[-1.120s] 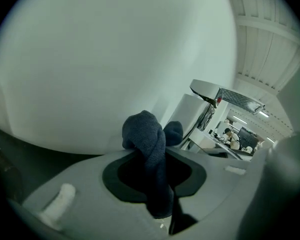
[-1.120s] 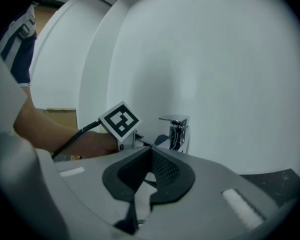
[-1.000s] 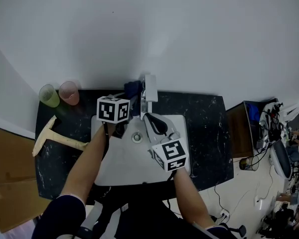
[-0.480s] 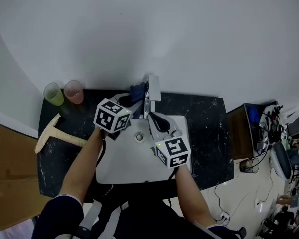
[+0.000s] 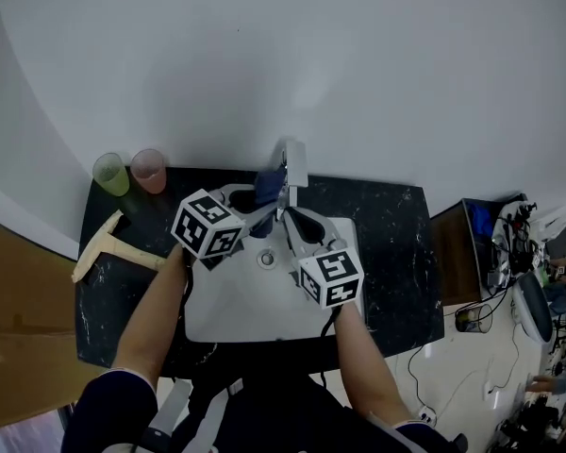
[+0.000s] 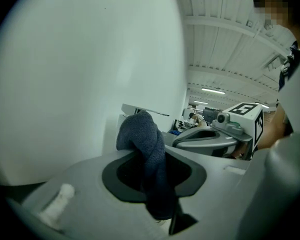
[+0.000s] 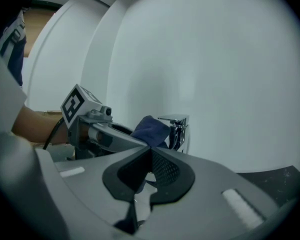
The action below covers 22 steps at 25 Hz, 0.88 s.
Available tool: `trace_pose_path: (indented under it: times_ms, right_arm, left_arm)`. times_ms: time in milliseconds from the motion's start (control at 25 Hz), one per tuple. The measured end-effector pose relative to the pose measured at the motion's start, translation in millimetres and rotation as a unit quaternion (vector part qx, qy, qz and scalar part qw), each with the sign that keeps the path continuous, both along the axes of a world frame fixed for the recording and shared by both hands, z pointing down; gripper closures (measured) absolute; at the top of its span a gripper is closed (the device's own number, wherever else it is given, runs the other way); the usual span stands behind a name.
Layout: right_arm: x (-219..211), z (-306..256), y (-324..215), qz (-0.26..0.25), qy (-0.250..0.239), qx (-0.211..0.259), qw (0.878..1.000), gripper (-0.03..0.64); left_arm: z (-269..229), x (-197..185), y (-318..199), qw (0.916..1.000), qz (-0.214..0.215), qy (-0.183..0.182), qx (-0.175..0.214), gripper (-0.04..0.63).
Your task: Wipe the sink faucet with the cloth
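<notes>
- The left gripper (image 6: 149, 160) is squeezing a dark blue cloth (image 6: 146, 139). Its jaws are pressing on the cloth from both sides, and the cloth is sticking up out of them in a bunch.
- The left gripper view is showing this grip up close. The head view is only showing a bit of blue past the gripper's cube.
- The right gripper (image 7: 150, 151) is holding its jaws together, and nothing is sitting between them. Only the right gripper view is showing this well.
- The right gripper view is also showing the cloth right against the left side of the shiny faucet (image 7: 178, 128). The right gripper is pointing at both.
- In the left gripper view the cloth is hiding most of the faucet, and only its flat top is peeking out.
- The head view is showing both grippers side by side over the white sink (image 5: 236, 310), with their tips meeting near the faucet at the back.
- Only the head view is showing the black counter (image 5: 387, 243) around the sink. A green cup (image 5: 111, 173) and a pink cup (image 5: 150, 169) are standing next to each other at its back left corner. A wooden tool (image 5: 123, 253) is lying flat left of the sink.
</notes>
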State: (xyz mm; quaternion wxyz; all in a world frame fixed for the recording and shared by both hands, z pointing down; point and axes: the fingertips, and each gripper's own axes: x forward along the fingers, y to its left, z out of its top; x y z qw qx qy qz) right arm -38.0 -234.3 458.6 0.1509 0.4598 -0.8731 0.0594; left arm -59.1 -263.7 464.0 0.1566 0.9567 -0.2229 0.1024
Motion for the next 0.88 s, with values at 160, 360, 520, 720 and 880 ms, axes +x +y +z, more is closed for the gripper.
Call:
trace_pose_path:
  times_ms: [160, 360, 520, 720, 880]
  right_arm:
    - [0.8, 0.6, -1.4, -0.003, -0.015, -0.005, 1.000, 0.611]
    - [1.2, 0.5, -1.9, -0.003, -0.030, -0.009, 1.000, 0.611]
    - [2.2, 0.2, -3.0, -0.009, -0.043, -0.013, 0.999, 0.611]
    - [7.7, -4.4, -3.1, -0.006, -0.075, -0.020, 0.997, 0.611]
    - [18.6, -16.3, -0.3, 0.001, -0.092, -0.007, 0.996, 0.611]
  left_arm:
    - [-1.6, 0.4, 13.3, 0.9999, 0.010, -0.008, 0.002, 0.509]
    - [-1.4, 0.5, 30.5, 0.9999, 0.008, -0.013, -0.001, 0.509]
    - [-2.2, 1.2, 43.0, 0.9997, 0.008, -0.022, -0.002, 0.509]
    - [-12.1, -1.4, 57.6, 0.9988, 0.017, -0.041, 0.020, 0.508]
    - [-26.0, -2.1, 62.8, 0.9961, 0.029, -0.066, 0.050, 0.508]
